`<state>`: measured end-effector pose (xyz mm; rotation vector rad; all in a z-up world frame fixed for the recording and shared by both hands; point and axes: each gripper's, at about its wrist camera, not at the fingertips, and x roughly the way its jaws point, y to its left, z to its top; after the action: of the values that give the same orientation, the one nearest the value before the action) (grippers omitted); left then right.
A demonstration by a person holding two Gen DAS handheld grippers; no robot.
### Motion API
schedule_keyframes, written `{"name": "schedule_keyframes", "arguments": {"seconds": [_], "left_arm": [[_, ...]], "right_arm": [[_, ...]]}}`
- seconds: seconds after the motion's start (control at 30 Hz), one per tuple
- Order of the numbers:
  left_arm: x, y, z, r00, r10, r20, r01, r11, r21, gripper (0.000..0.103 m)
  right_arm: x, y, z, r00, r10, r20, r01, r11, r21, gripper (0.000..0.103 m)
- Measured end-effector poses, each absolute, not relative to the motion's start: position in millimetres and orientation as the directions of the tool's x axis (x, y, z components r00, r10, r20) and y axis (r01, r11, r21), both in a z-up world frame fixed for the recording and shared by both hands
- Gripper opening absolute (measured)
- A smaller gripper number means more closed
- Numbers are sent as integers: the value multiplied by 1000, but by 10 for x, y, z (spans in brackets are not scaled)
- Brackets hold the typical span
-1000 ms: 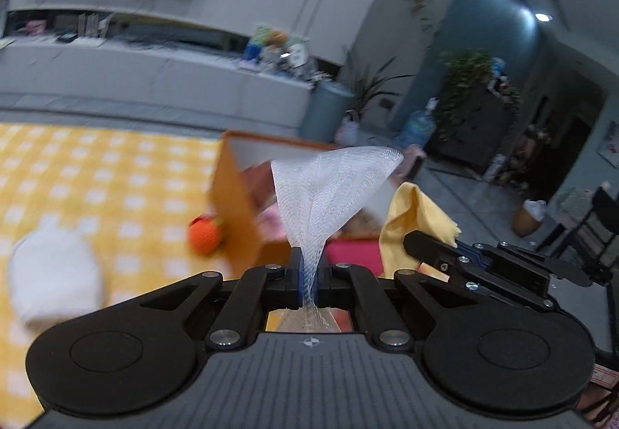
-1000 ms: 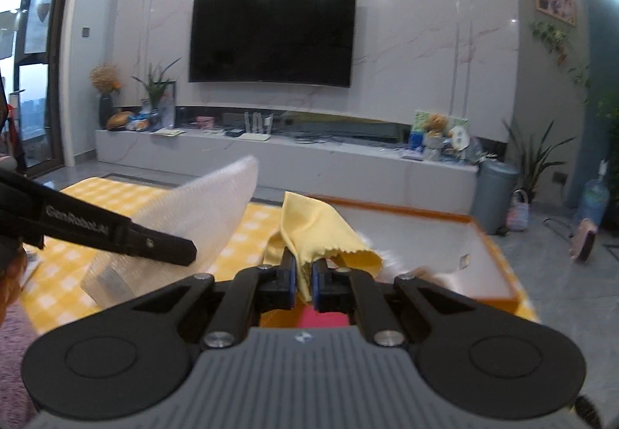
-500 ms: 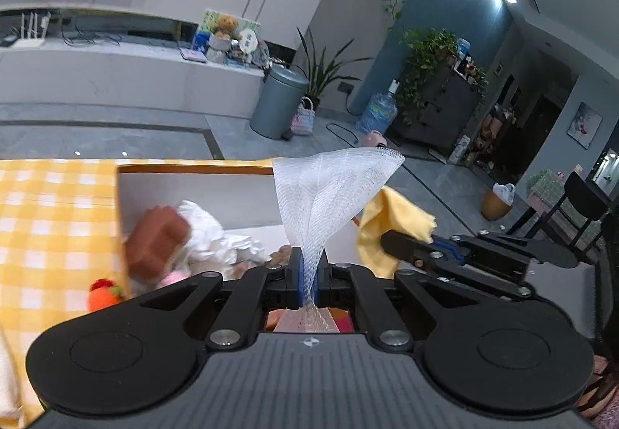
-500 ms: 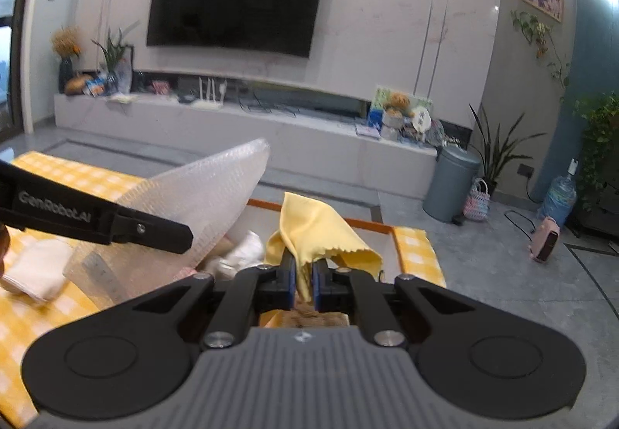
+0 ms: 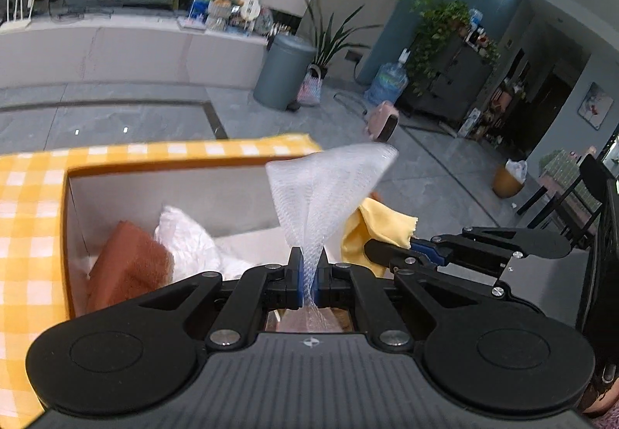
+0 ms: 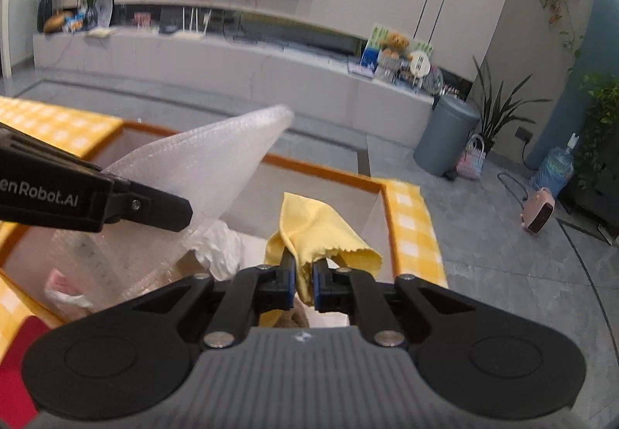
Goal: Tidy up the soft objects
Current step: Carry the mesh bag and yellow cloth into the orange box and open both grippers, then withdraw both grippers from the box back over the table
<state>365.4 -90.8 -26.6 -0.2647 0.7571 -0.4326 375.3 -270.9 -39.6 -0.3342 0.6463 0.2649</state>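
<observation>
Both cloths now over box (image 5: 162,168)

We see white mesh cloth (image 5: 329,189), plain yellow cloth (image 6: 317,231), yellow-and-white checked tablecloth (image 5: 31,197). Box (image 5: 162,164) orange outside, white inside; in it a rust-brown sponge (image 5: 127,262) and crumpled white paper (image 5: 189,239). Both tools black with blue pads (image 5: 296,282).
</observation>
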Motion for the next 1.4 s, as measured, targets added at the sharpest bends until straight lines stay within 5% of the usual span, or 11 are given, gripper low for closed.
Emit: {"name": "schedule_keyframes", "arguments": {"seconds": [0.23, 0.3, 0.4, 0.47, 0.57, 1.0, 1.4], "left_arm": [[3686, -826, -427, 618, -441, -651, 234, 894, -382, 8], [3680, -800, -448, 614, -435, -659, 224, 896, -383, 9], [3691, -756, -438, 607, -441, -662, 213, 892, -399, 36], [3645, -720, -406, 621, -453, -639, 201, 881, -429, 64], [3592, -665, -309, 660, -445, -605, 187, 877, -442, 79], [3291, -628, 136, 727, -453, -516, 213, 863, -458, 86], [2738, -716, 415, 758, -426, -493, 275, 895, -351, 86]], "right_arm": [[3912, -2647, -608, 716, 129, -686, -376, 899, -223, 9], [3919, -2633, -627, 708, 135, -694, -387, 895, -222, 18], [3899, -2605, -622, 704, 130, -698, -399, 886, -238, 37], [3885, -2608, -601, 704, 127, -698, -402, 882, -245, 47], [3886, -2668, -561, 698, 134, -704, -407, 883, -235, 62], [3500, -2723, -140, 734, 161, -660, -400, 888, -228, 88], [2802, -2640, 67, 753, 160, -638, -377, 900, -219, 94]]}}
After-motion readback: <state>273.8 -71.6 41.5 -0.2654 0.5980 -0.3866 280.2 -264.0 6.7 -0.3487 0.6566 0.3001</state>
